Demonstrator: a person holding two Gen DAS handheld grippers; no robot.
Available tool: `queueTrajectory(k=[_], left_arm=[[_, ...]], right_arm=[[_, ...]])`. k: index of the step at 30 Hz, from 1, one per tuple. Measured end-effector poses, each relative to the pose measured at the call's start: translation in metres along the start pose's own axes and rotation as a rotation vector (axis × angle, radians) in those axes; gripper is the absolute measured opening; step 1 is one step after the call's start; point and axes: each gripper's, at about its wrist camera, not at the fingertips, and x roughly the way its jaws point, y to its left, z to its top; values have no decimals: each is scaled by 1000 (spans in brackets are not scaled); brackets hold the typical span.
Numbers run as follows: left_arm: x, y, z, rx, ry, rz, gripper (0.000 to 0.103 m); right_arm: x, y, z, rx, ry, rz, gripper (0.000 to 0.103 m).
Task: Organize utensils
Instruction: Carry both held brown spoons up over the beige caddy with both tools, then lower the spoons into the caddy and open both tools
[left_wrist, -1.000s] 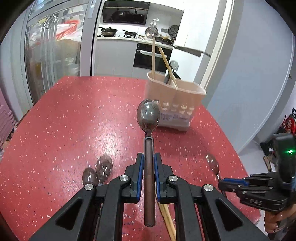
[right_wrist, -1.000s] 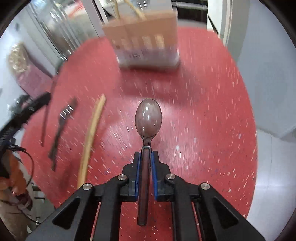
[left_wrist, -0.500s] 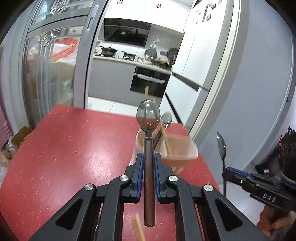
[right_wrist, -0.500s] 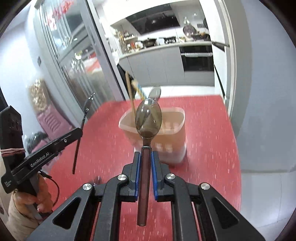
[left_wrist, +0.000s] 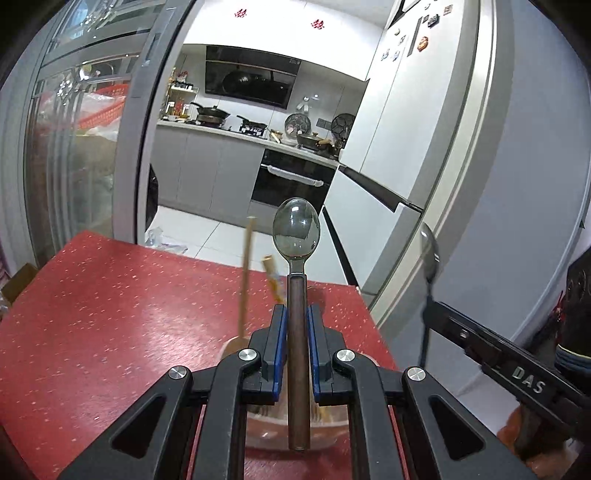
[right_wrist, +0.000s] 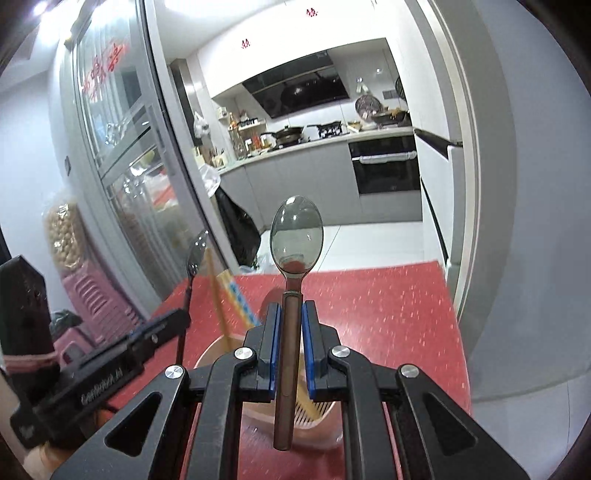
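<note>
My left gripper (left_wrist: 296, 314) is shut on the brown handle of a spoon (left_wrist: 295, 229), whose bowl points up and forward. Right below its fingers stands the beige utensil holder (left_wrist: 236, 343) on the red table (left_wrist: 110, 314), with wooden sticks (left_wrist: 245, 280) standing in it. My right gripper (right_wrist: 290, 314) is shut on a second brown-handled spoon (right_wrist: 296, 236) over the same holder (right_wrist: 210, 354), where chopsticks (right_wrist: 218, 295) lean. Each view shows the other gripper beside it, the right gripper (left_wrist: 430, 310) and the left gripper (right_wrist: 181, 317), with its spoon upright.
The table's far edge (left_wrist: 221, 258) lies just past the holder, with kitchen floor and cabinets behind. A glass door (left_wrist: 74, 166) stands at the left and a fridge (left_wrist: 406, 147) at the right. Pink stools (right_wrist: 92, 306) sit beside the table's left side.
Both grippers have risen and moved forward with their spoons. The holder went from far ahead to right under the fingers, and the loose utensils on the table left view.
</note>
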Motion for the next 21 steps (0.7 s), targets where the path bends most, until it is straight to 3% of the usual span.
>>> queueTrajectory(k=[9,21], left_arm=[[28,-19,-11,27,-68,7,37],[45,-22,-42,93,-13,48,37]], right_arm=[[26,-10,-4,-60,-105,8,12],[47,-31,-34,-66,-72,91,12]])
